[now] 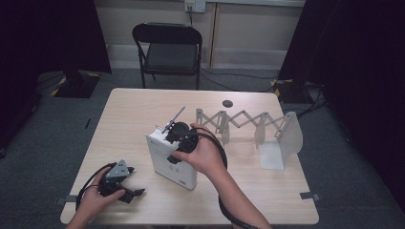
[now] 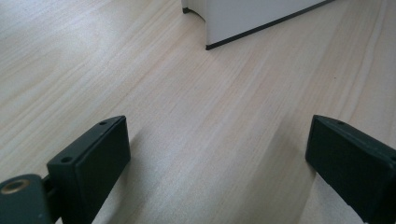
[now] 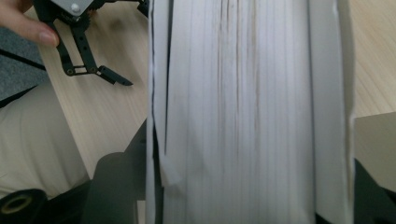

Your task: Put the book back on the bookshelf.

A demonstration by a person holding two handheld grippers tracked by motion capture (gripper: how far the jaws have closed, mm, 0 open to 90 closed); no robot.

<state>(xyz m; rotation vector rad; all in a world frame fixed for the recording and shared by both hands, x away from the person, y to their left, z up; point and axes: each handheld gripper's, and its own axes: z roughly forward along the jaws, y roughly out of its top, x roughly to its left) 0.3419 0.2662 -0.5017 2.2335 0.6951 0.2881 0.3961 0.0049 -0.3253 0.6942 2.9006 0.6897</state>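
High view showed your right gripper [image 1: 177,135] down over the top of the thick white book [image 1: 171,160], which stood upright near the middle of the table [image 1: 267,200]; its jaws flanked the book's pale, lined page edges, but whether they pressed you could not tell. Your left gripper [image 1: 125,188] rested near the table's front left corner, jaws spread wide over bare, light wood grain. Behind the book, toward the right edge, stretched a white zigzag folding rack [image 1: 248,125]. A black folding chair [image 1: 168,51] stood beyond the far edge.
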